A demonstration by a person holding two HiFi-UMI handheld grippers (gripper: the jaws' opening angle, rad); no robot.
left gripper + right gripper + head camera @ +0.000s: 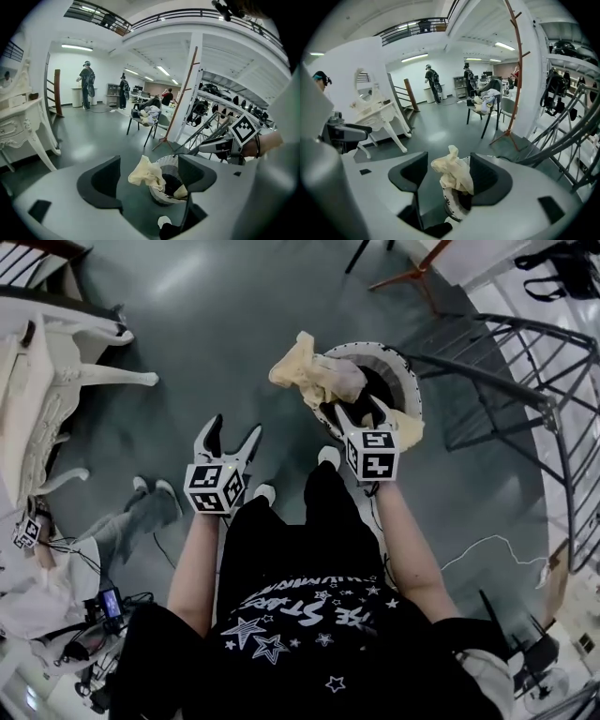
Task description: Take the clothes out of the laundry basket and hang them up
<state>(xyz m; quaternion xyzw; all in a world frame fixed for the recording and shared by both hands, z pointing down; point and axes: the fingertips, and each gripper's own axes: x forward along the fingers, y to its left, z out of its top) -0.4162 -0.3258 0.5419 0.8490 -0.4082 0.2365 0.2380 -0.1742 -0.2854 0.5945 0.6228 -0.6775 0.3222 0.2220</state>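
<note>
Cream garment (314, 376): bunched and draped over the near-left rim of the basket, half inside and half hanging out. It is the topmost and easiest piece to take.
Laundry basket (398, 360): round and white, standing on the grey floor (234, 324) just ahead of the person's feet. Its inside is dark; I cannot tell whether that is more clothing or shadow. A second pale scrap shows at the right rim.
Right gripper (361, 412): held low over the basket mouth with jaws spread wide and gripping nothing. In its own view the garment sits framed in the gap but beyond the tips, so this looks like lining up for a pick.
Left gripper (234, 427): released, jaws apart and empty, over bare floor well left of the basket. It is probably kept clear, ready to help spread the cloth.
Metal rack (487, 381): dark bars just right of the basket, a likely place for hanging.
Coat stand (518, 70): a wooden pole farther off, another possible place.
Step in hand: the first grab, not yet made.
</note>
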